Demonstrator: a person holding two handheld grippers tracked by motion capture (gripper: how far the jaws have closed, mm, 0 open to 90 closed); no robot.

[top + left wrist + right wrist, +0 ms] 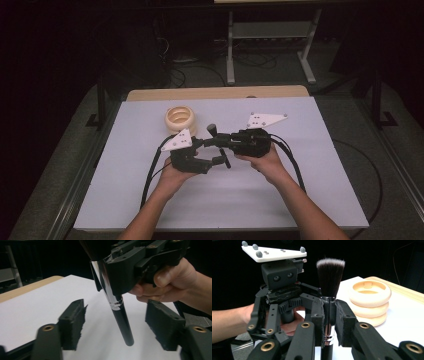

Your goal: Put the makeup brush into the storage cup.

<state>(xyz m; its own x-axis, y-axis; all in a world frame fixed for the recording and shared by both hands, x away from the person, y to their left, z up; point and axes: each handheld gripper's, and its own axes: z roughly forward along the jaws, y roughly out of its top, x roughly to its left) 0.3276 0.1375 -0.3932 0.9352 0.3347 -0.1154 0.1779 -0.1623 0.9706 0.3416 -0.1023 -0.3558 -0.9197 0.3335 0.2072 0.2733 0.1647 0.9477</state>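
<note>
While the right gripper (329,322) has its pads clamped on the brush (330,282) at the metal ferrule, I read the hold as deliberate: bristles up, black handle hanging free below the jaws so the other tool has something to take. The brush sits off the table (300,200), over its middle, slightly nearer the far edge than the near one.

The left gripper (117,325) is brought in from the opposite side, jaws partly open and astride the handle's lower end. In the left gripper view the handle passes between the two pads with a gap on either side; neither pad touches it, so nothing is held there. No earlier frame to compare.

My judgement: a hand-over in mid-air. Gripping at the ferrule leaves the long, smooth handle clear, and keeping the brush upright stops the bristles from being crushed.

The stacked cream ring stand (180,119) stands near the table's far edge, left of centre, well apart from both tools. It may be where the brush goes; I cannot confirm.

Risk noted: the glossy handle could slip if the right jaws let go early.
</note>
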